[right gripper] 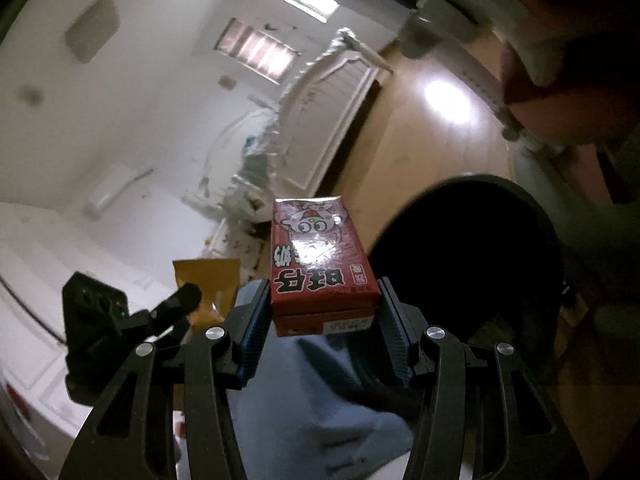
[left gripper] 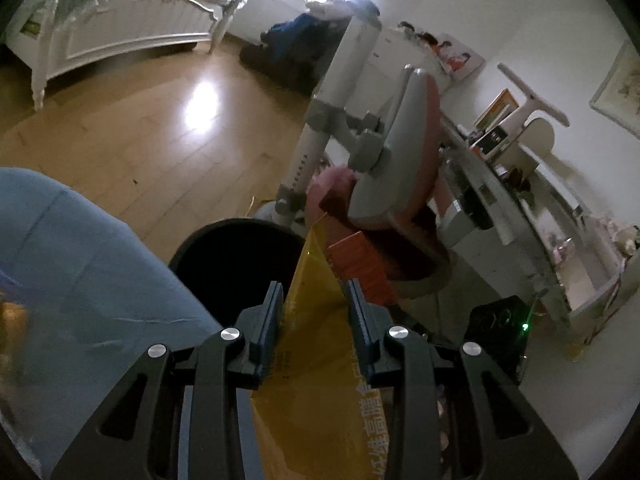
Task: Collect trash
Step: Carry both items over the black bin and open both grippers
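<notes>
The left tongs [left gripper: 314, 308] hold a flat yellow plastic wrapper [left gripper: 320, 360] between their pads, just above and right of the round black trash bin [left gripper: 236, 260] on the pale wooden floor [left gripper: 140, 132]. A grey-backed pink desk chair [left gripper: 400, 168] stands right of the bin, with the cluttered white tabletop [left gripper: 520, 216] beyond it. The white carved bed [left gripper: 132, 28] lies far behind. The right tongs [right gripper: 324, 312] clamp a small red drink carton [right gripper: 320, 252], left of the bin's mouth.
</notes>
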Demonstrator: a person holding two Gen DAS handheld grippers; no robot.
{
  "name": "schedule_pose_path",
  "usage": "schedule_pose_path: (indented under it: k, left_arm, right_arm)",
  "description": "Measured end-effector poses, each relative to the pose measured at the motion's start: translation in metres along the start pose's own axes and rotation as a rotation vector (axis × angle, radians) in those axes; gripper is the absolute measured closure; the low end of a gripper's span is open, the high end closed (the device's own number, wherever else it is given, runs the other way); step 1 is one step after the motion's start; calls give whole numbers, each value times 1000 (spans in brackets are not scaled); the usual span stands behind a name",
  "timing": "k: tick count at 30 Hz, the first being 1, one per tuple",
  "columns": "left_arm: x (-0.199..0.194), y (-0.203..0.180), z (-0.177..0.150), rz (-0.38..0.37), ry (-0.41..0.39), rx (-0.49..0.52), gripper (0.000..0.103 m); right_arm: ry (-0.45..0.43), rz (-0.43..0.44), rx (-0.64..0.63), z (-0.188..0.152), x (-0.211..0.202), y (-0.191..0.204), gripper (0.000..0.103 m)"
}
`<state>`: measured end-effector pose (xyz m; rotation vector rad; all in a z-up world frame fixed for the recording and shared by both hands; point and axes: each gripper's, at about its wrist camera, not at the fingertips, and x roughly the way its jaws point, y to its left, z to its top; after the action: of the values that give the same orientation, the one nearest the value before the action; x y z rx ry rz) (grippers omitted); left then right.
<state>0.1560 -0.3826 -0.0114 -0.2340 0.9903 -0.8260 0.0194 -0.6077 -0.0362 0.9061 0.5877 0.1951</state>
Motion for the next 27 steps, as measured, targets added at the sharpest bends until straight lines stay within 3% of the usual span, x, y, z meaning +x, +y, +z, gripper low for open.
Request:
schedule_pose_path:
  k: [12, 14, 15, 16, 27]
  left_arm:
    - [46, 0, 4, 34, 49, -9, 67]
    - [45, 0, 6, 63, 50, -4, 50]
    - [45, -1, 6, 74, 42, -3, 30]
    - [40, -1, 6, 82, 23, -1, 20]
    - [-26, -4, -5, 82, -65, 50, 19]
  right_arm:
    - [36, -15, 77, -5, 15, -42, 50]
    - [31, -22, 95, -4, 13, -45, 37]
    - [22, -23, 103, -3, 11, -46, 29]
    - [14, -21, 106, -3, 9, -46, 29]
    - [40, -35, 1, -11, 11, 4, 29]
